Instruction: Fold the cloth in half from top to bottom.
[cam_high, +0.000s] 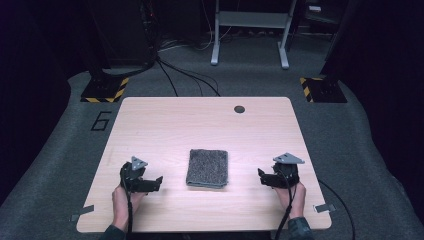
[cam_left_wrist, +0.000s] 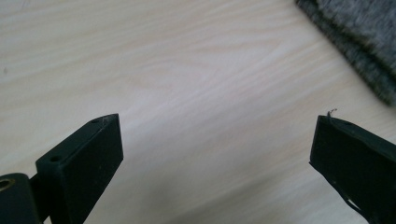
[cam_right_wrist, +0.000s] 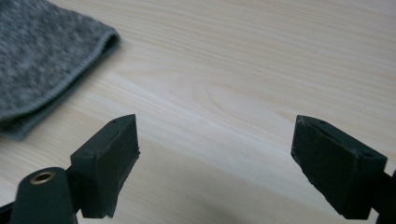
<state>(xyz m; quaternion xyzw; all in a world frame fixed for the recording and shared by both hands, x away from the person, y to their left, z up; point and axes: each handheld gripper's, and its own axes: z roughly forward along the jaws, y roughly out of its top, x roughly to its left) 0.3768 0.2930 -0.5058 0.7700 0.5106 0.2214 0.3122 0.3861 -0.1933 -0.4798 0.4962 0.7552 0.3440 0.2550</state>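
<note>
A folded grey cloth (cam_high: 207, 168) lies flat on the pale wooden bench (cam_high: 200, 125), a little toward the near edge and about midway between the two hands. Taking the cloth as the centre of the dial, the left claw (cam_high: 156, 181) sits at about eight o'clock and the right claw (cam_high: 261, 177) at about four o'clock, each near the cloth but apart from it, each pointing inward at it. Both are low over the bench; whether they touch it I cannot tell.

In the left gripper view the left claw (cam_left_wrist: 215, 140) has its jaws wide apart with bare wood between them, and the cloth (cam_left_wrist: 359, 37) shows up at one o'clock, beyond the tips. In the right gripper view the right claw (cam_right_wrist: 215, 140) is likewise spread wide over bare wood, with the cloth (cam_right_wrist: 42, 60) at ten o'clock, its stitched edge and folded layers plain to see. Neither claw holds anything.

A small dark round hole (cam_high: 239, 109) sits in the bench at one o'clock from the cloth, near the far edge.
</note>
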